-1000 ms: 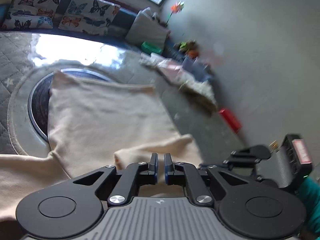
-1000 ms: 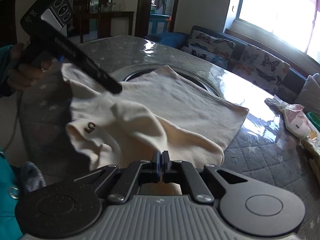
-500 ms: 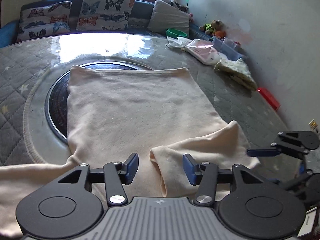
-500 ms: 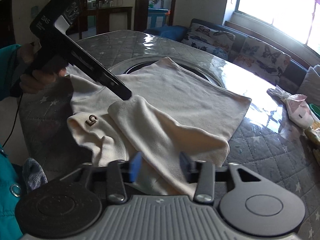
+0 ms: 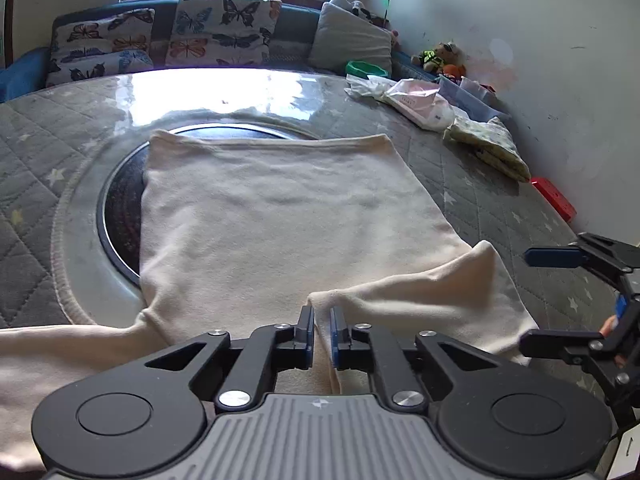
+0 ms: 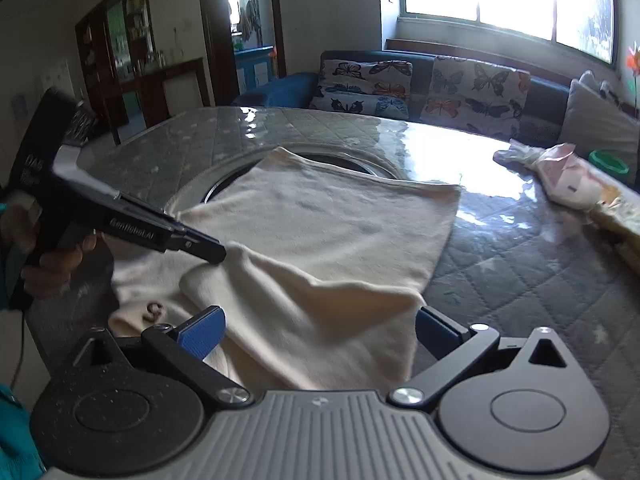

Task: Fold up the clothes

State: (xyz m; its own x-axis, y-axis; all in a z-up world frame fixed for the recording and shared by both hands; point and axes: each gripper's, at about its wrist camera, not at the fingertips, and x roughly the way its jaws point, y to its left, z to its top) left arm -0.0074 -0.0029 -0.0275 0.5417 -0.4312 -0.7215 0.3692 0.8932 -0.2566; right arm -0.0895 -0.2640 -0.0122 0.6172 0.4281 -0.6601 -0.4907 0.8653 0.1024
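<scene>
Bags crowd far right edge; table beside garment seemingly bare.

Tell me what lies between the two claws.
The folded-in sleeve of the cream shirt spans the stretch from the left claw to the open right claw; the right wrist view shows it.

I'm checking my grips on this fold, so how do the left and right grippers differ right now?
The left gripper has its jaws nearly together at the cuff of the cream shirt's folded sleeve; the right gripper is spread wide, with nothing held. The left reaches the shirt's middle; the right sits at the sleeve's outer edge. Both have blue pads on black fingers.
</scene>
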